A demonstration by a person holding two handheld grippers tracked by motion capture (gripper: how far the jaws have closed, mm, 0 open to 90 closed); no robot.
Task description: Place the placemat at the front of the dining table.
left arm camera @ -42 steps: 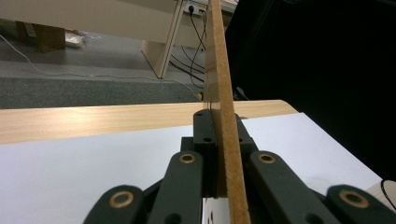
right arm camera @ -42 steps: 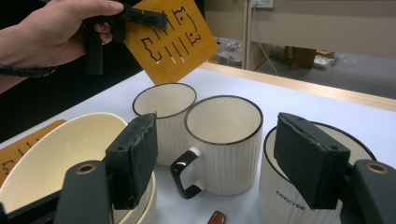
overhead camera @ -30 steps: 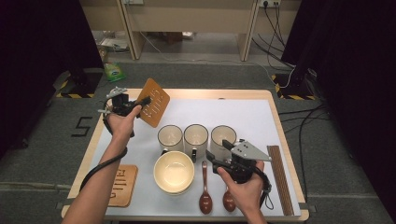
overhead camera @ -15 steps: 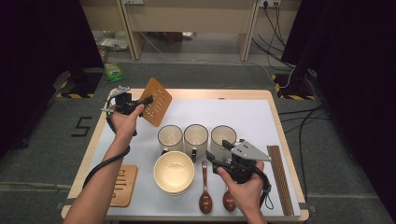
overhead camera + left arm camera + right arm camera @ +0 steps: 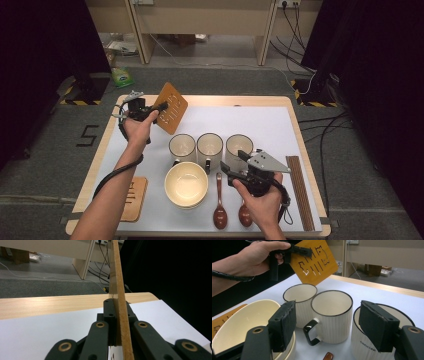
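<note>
High view: the left gripper [image 5: 150, 109] holds a wooden trivet [image 5: 170, 107] aloft over the far left corner of the desk [image 5: 260, 100], its jaws closed flat on the board's edge; the left gripper view confirms the pinch, the board [image 5: 120, 302] standing edge-on between the two black jaws. The trivet hangs tilted, clear of the white mat [image 5: 270, 125] and just beyond the leftmost of three ribbed mugs [image 5: 182, 148]. Compared with the frames from one second and half a second ago, the trivet sits at nearly the same height and tilt, so little has changed: the carry appears paused or very slow, and the board is not yet set down. A second trivet [image 5: 132, 198] lies flat at the near left edge, beside a cream bowl [image 5: 186, 184]. The right gripper [image 5: 235, 165] rests near the front, just behind two brown spoons [image 5: 220, 212], unmoved from the earlier frames; in the right gripper view its jaws stand wide apart and hold nothing, with the middle mug [image 5: 332, 315] between them farther off. A bundle of dark chopsticks [image 5: 299, 192] lies along the right edge. The likely next step, judged from this layout, is placing the lifted trivet on the mat.
</note>
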